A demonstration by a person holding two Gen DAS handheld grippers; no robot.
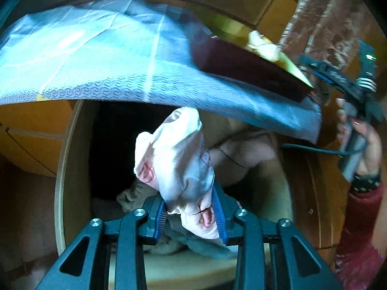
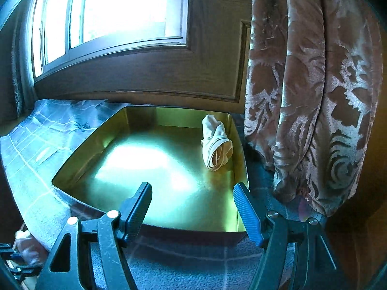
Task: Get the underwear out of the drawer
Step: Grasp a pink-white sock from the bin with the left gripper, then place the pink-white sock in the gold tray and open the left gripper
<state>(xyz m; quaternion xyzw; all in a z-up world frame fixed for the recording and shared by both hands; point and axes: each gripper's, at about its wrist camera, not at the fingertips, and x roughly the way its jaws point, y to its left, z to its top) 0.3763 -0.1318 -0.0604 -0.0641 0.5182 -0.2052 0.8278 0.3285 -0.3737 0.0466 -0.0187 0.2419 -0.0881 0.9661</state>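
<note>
Underwear (image 1: 174, 159), pale pink, is clamped between the left gripper (image 1: 191, 215) pads above the open drawer (image 1: 60, 169), while the right gripper (image 2: 196, 207) hangs empty, jaws wide apart, over the near edge of a tray (image 2: 72, 169).

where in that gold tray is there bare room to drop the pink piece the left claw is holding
Most of the shiny gold metal tray is bare: the whole floor from its left wall across the middle to the near rim. Only the far right corner is taken, by a rolled cream underwear piece. The left claw grips the pale pink underwear above the crowded wooden drawer.
</note>
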